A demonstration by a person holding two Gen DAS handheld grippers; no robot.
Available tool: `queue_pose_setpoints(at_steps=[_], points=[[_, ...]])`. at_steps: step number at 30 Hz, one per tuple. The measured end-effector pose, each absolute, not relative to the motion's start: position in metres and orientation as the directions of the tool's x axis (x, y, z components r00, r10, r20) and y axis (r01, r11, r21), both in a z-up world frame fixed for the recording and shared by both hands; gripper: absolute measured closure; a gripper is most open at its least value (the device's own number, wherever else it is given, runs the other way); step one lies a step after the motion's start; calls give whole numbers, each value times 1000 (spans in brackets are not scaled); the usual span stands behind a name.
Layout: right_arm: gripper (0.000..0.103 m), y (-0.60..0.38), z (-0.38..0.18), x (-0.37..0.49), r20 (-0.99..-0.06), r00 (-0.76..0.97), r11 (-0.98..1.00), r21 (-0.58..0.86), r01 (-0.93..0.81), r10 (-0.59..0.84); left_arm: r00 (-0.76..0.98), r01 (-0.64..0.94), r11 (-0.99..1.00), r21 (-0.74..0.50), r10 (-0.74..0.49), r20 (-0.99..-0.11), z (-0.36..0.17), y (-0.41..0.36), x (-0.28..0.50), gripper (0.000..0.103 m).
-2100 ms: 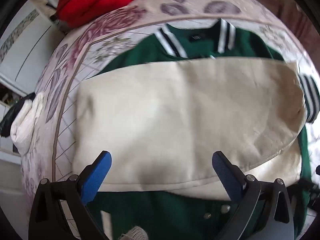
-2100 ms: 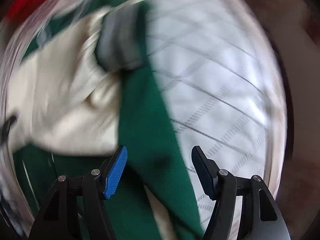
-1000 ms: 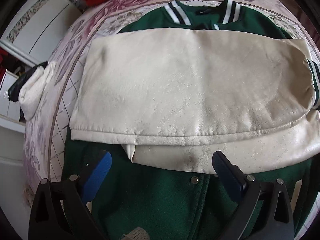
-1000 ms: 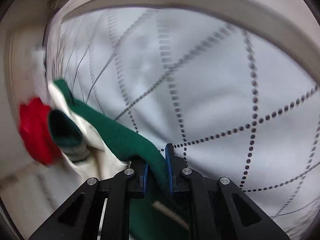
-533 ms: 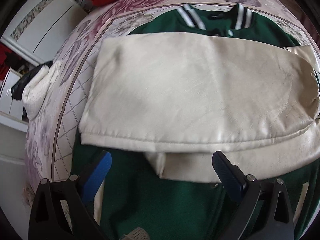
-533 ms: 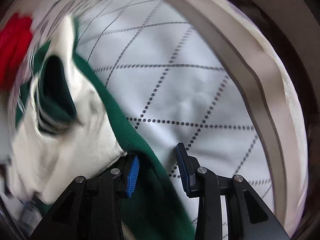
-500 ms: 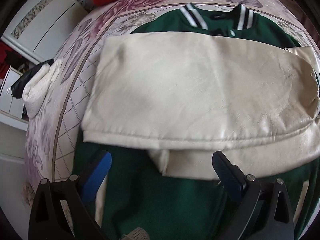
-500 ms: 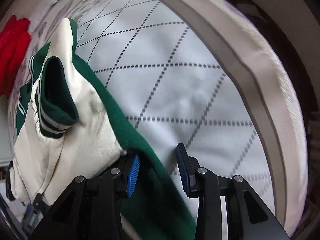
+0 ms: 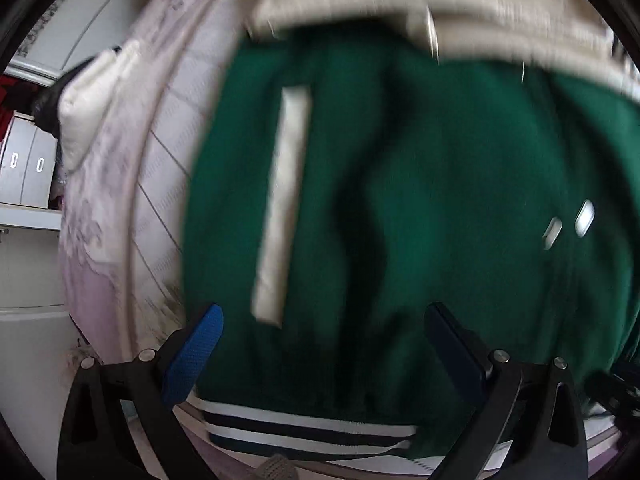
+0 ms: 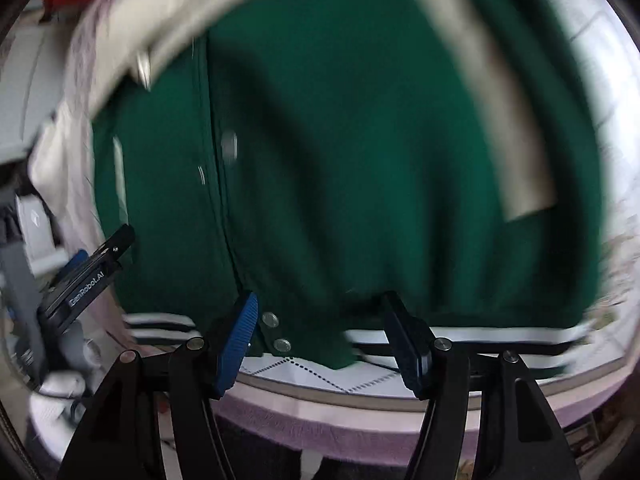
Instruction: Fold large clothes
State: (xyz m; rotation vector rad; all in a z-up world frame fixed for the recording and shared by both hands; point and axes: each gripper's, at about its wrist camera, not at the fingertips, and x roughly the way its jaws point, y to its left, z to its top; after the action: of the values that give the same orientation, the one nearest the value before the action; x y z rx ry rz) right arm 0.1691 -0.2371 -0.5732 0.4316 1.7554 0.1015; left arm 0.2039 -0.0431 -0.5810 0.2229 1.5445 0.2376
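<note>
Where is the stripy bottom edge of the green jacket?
In both wrist views, the black-and-white striped hem lies nearest the cameras, at the bed's near edge.

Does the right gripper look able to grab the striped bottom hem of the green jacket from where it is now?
Probably yes. The right gripper is open and sits right at the striped hem of the green jacket, near the bed edge, with nothing visible between them, though the picture is blurred.
</note>
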Motion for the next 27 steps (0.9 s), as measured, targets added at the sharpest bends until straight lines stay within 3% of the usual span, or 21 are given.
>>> queue_pose_setpoints(at_steps=[3,4,5,6,9,14,17,20,22,23,24,25,27], points=[[40,-219,-598,157,-967,-138,961,183,207,214,-7,-10,962,274,274,-962,-599,-41,191,0],[46,-219,-596,156,-971,-128,958,168,234,201,4,-11,963,271,271,-963,-597,-41,190,0],[63,-218,-592,153,-973,-125,954,156,256,193,9,-8,963,271,271,-963,-595,-40,189,0],[70,-218,-587,148,-968,-116,941,181,286,222,13,-7,963,270,270,-963,-593,-39,188,0],[70,-227,-581,136,-953,-118,925,234,299,280,18,-17,964,265,265,-964,-581,-28,186,0],[60,-276,-567,148,-927,-126,893,295,341,354,78,-103,953,286,294,-953,-546,3,181,0],[26,-333,-534,131,-978,-28,866,172,469,209,55,-174,944,280,293,-954,-548,17,177,0],[25,-381,-534,113,-1000,-17,829,-5,559,5,17,-210,937,279,289,-957,-567,18,172,0],[25,-398,-552,106,-999,-43,807,-31,590,-7,-2,-215,925,313,320,-947,-584,16,172,0],[36,-403,-565,104,-998,-48,787,7,617,46,-10,-221,921,322,328,-945,-589,16,173,0],[58,-408,-577,97,-989,-25,740,91,666,145,-15,-226,918,326,331,-943,-592,18,175,0],[59,-407,-580,93,-985,-12,711,115,694,171,-14,-229,918,323,329,-944,-593,19,175,0],[72,-395,-574,92,-991,-12,734,89,673,132,-6,-216,921,325,332,-943,-592,23,180,0]])
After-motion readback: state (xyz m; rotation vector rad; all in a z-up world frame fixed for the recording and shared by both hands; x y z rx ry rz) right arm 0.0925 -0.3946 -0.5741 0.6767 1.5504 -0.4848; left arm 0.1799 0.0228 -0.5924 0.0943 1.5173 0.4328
